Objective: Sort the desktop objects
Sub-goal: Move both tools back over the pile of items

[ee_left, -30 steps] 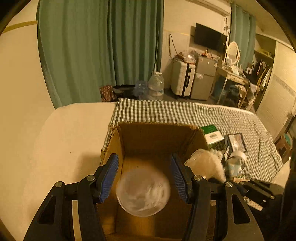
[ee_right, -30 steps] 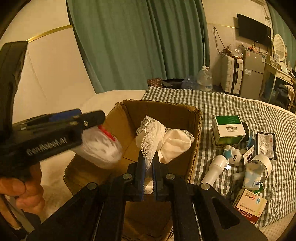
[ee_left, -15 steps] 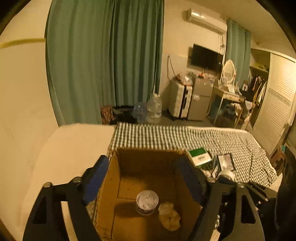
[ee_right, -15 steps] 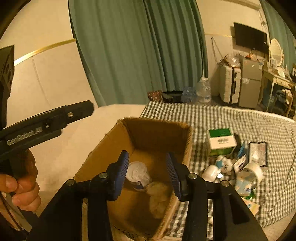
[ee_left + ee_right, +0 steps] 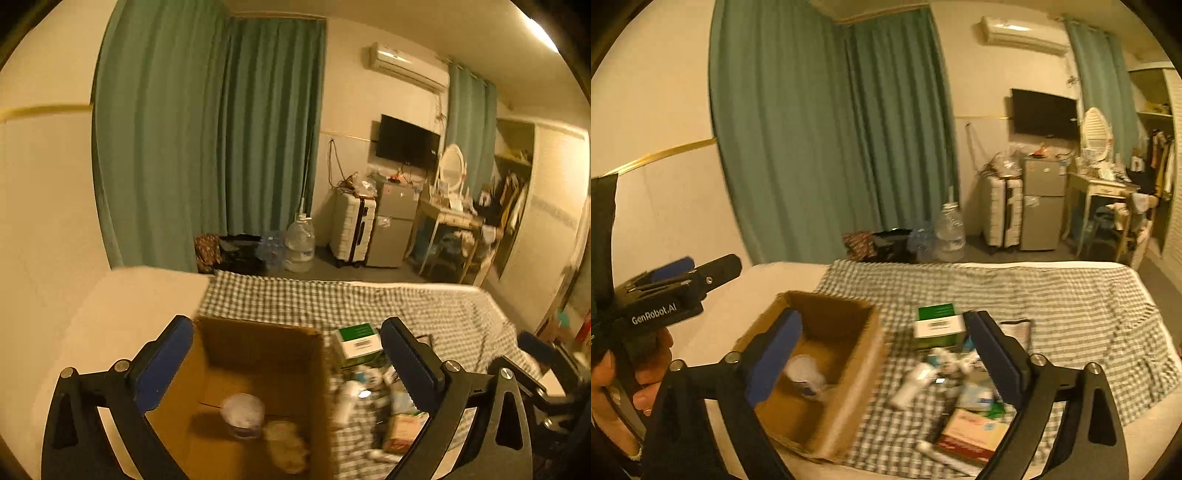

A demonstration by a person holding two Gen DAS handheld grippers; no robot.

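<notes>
Both the left gripper (image 5: 284, 363) and right gripper (image 5: 886, 354) are opening with nothing between them, a clear plastic jar (image 5: 242, 413) and crumpled white cloth (image 5: 288, 445) sit in the brown cardboard box (image 5: 258, 347), and a pile of small boxes and tubes (image 5: 953, 391) on the checked cloth looks unsorted.

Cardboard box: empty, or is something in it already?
Not empty. The cardboard box is open-topped, and on its floor sit a round clear container and a pale crumpled cloth beside it. What the container holds is too blurred to tell.
</notes>
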